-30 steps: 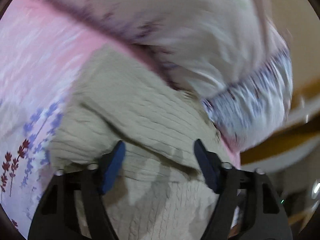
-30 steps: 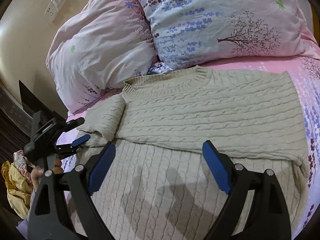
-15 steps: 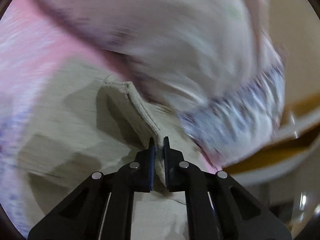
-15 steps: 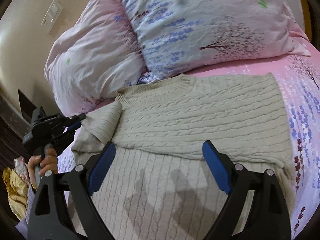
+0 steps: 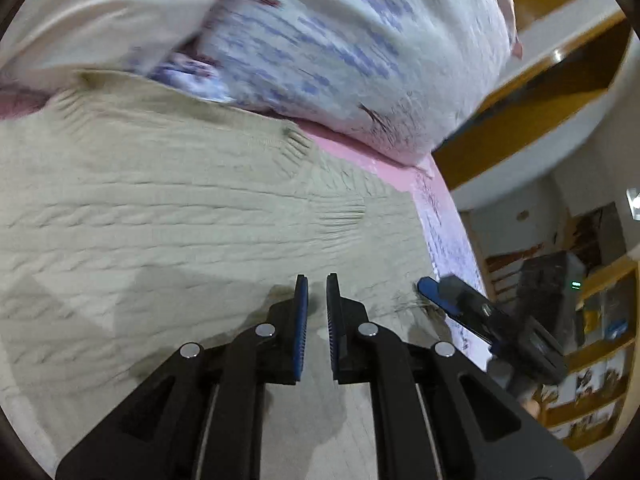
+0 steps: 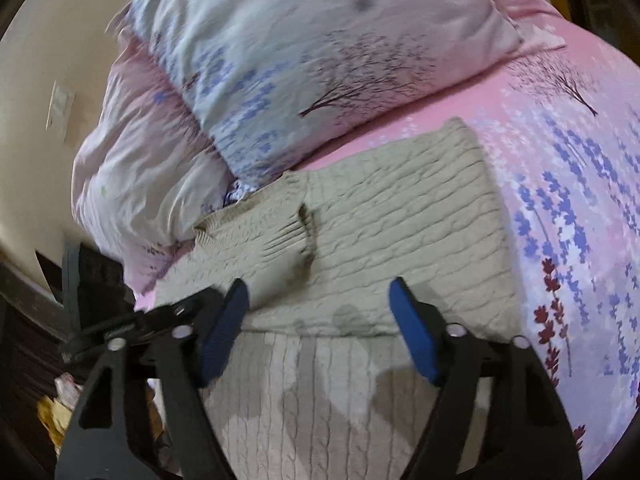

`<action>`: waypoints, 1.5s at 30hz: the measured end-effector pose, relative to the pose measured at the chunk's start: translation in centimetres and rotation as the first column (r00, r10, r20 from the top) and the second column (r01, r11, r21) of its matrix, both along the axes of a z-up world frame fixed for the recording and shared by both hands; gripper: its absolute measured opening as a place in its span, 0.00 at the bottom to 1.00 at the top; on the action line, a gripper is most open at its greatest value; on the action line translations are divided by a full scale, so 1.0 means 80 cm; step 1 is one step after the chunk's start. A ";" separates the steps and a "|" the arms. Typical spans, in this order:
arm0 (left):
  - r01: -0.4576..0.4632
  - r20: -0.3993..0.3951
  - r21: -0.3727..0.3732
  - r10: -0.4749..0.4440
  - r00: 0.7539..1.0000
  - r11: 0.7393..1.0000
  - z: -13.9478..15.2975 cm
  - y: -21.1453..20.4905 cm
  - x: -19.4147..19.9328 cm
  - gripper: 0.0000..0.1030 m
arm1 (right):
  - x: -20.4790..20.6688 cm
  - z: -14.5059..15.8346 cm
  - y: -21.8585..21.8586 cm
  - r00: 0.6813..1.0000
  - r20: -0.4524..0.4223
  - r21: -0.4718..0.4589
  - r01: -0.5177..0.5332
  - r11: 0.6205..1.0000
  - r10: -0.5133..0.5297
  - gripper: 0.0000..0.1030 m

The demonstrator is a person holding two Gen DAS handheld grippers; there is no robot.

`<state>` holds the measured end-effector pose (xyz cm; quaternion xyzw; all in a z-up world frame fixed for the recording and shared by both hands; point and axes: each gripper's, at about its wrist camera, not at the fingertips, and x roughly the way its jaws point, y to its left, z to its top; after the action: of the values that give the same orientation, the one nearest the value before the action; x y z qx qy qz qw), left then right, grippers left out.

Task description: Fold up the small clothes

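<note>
A beige cable-knit sweater (image 6: 400, 220) lies flat on the pink bed, neck toward the pillows. One sleeve is folded across its chest, and the ribbed cuff (image 6: 306, 236) rests near the middle. My left gripper (image 5: 316, 280) hovers low over the sweater (image 5: 160, 208). Its jaws are just starting to part, with a thin gap and no cloth visibly pinched. It also shows dark at the sweater's left edge, as the left gripper (image 6: 120, 328). My right gripper (image 6: 318, 286) is over a fold line in the knit. Its jaws are closing but still wide, with pads off the cloth. One right finger (image 5: 436, 292) shows at the sweater's edge.
Two floral pillows (image 6: 320, 40) (image 6: 140, 160) crowd the sweater's neck end. The pink lavender-print sheet (image 6: 580, 160) stretches to the right. A wall switch (image 6: 60, 110) and yellow cloth on the floor (image 6: 56, 416) are at left. Wooden shelves (image 5: 592, 320) stand beyond the bed.
My left gripper shut on the sleeve cuff and swept it across the sweater's chest, where it now lies. My right gripper moved in closer and its jaws narrowed.
</note>
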<state>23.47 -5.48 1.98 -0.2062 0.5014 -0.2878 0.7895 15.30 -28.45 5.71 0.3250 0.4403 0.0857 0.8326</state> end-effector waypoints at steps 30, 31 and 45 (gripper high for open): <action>-0.444 -0.014 0.210 0.456 0.890 0.871 -0.009 0.286 -0.012 0.55 | 0.071 -0.025 0.075 0.984 -0.066 -0.079 -0.172 0.982 0.167 0.19; -0.441 -0.018 0.207 0.455 0.890 0.873 -0.011 0.283 -0.011 0.54 | 0.071 -0.025 0.074 0.984 -0.063 -0.078 -0.170 0.982 0.165 0.19; -0.431 -0.021 0.193 0.443 0.896 0.882 -0.008 0.270 -0.004 0.49 | 0.030 0.006 0.042 0.995 0.090 -0.079 0.057 0.995 -0.050 0.08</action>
<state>23.17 16.16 1.31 -0.2494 0.4917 -0.0483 0.8329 17.72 -25.09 6.19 0.2985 0.3976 0.0597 0.8656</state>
